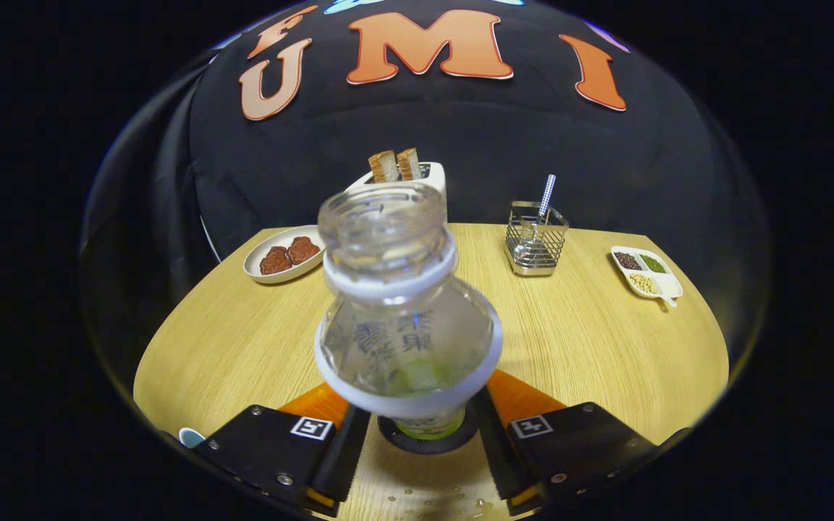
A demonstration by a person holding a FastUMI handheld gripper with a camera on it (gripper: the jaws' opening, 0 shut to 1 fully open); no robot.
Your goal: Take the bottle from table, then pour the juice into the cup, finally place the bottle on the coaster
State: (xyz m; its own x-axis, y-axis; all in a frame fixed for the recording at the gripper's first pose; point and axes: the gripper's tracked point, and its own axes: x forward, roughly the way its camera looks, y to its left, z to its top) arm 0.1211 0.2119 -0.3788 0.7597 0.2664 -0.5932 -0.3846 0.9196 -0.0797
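Note:
A clear uncapped bottle (406, 318) with white bands and a little green juice at its bottom stands between my fingers, leaning slightly left. Its base rests on a dark round coaster (393, 439) lying on the wooden table (591, 354). My gripper (424, 401) is shut on the bottle's lower body, one finger against each side. The rim of a pale blue cup (191, 436) peeks out beside the left finger.
Beyond the bottle are a plate with brown pastries (283, 257), a white toaster with bread slices (417, 174), a wire holder with a straw (535, 239) and a divided dish of beans (646, 271). Water drops (453, 499) lie on the table near me.

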